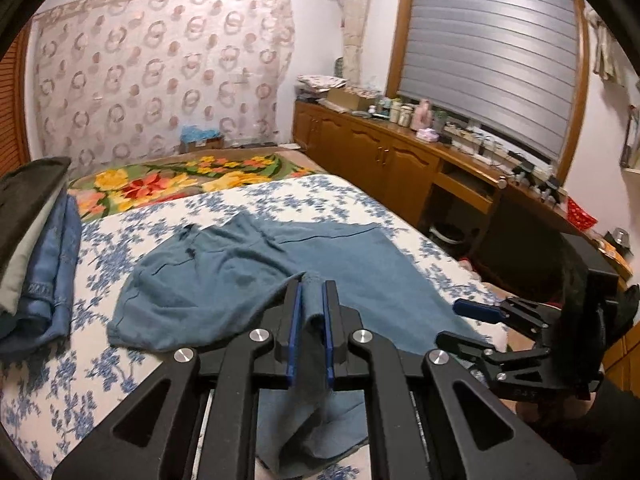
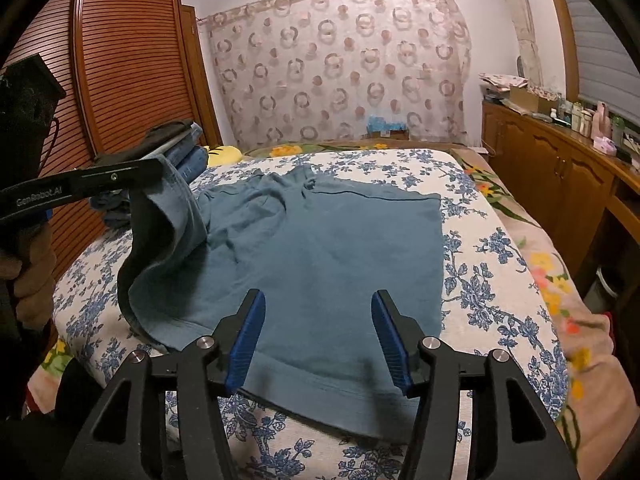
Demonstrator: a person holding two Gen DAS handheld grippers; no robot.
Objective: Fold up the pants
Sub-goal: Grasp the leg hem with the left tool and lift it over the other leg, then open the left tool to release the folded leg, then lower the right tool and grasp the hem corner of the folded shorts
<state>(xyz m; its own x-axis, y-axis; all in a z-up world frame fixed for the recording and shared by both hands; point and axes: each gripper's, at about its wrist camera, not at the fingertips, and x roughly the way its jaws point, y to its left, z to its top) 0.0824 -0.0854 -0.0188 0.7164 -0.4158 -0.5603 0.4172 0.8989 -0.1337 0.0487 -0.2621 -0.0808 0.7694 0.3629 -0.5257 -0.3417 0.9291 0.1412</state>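
Left wrist view: left tongs (image 1: 311, 312) are clamped nearly closed on a raised hem fold of the blue pants (image 1: 224, 280), which lie spread on the floral-sheeted bed (image 1: 120, 364); a stack of folded clothes (image 1: 36, 248) sits at far left. Right wrist view: right tongs (image 2: 318, 340) stand about half open over the near pants hem, gripping nothing, pads clear of the cloth.

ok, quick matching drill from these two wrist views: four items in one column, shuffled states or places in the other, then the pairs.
1 left gripper
2 right gripper
3 teal pants
4 folded stack of clothes

a open, nothing between the pads
b spread on the floral sheet
c shut on a pants edge
d piled at the bed's side

Pairs: 1-c, 2-a, 3-b, 4-d
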